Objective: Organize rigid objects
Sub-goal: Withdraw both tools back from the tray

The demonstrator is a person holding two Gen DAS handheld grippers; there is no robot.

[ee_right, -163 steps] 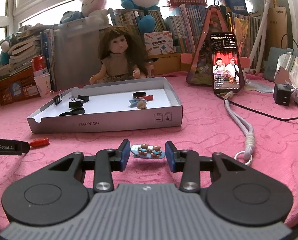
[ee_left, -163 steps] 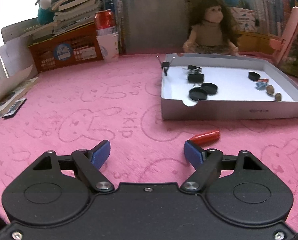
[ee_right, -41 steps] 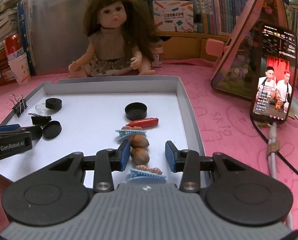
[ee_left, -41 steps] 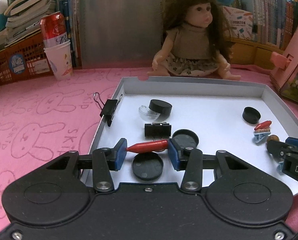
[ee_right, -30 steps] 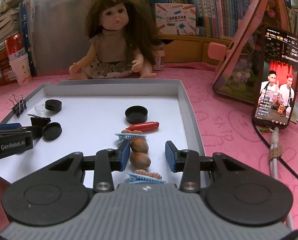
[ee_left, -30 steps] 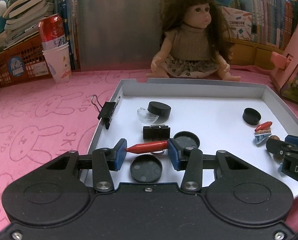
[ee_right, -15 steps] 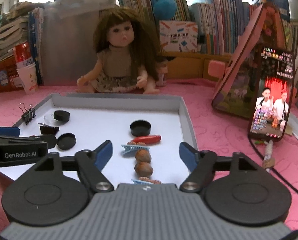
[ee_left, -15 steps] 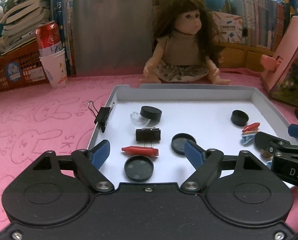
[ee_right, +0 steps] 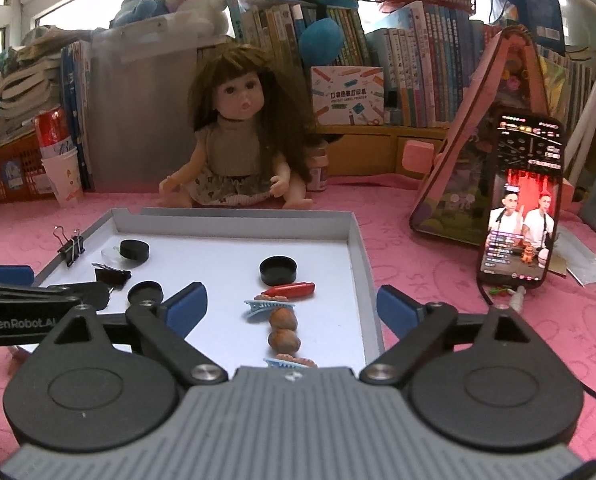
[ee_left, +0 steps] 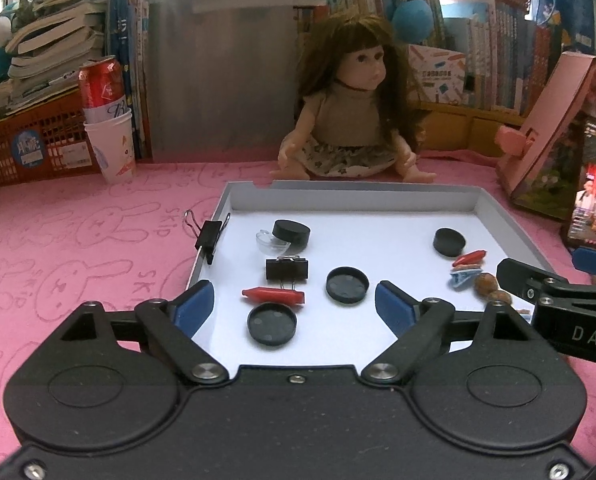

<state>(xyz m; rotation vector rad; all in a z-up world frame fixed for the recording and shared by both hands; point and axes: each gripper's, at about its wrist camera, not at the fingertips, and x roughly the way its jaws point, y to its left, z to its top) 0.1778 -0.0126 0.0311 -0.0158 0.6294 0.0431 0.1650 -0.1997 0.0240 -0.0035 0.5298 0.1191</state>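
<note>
A shallow grey tray (ee_left: 354, 196) (ee_right: 362, 256) lies on the pink cloth. In its left half lie a red clip (ee_left: 273, 295), black binder clips (ee_left: 287, 269), round black lids (ee_left: 347, 285) and a clear cap (ee_left: 267, 242). My left gripper (ee_left: 294, 307) hangs above them, its jaws still opening, with nothing held. Toward the right wall sit another red clip (ee_right: 289, 290), a black lid (ee_right: 278, 270), two blue hair clips (ee_right: 264, 306) and two nuts (ee_right: 283, 330). My right gripper (ee_right: 292, 307) is above these, jaws opening and empty.
A doll (ee_left: 352, 120) sits behind the tray. A binder clip (ee_left: 209, 236) grips the tray's left wall. A can in a paper cup (ee_left: 105, 120) and an orange crate (ee_left: 30, 144) stand far left. A phone (ee_right: 518, 208) with a cable leans at the right.
Both grippers opened and pulled back and up from the tray. The left let go of the red clip, which now lies in the tray; the right let go of a blue hair clip.
</note>
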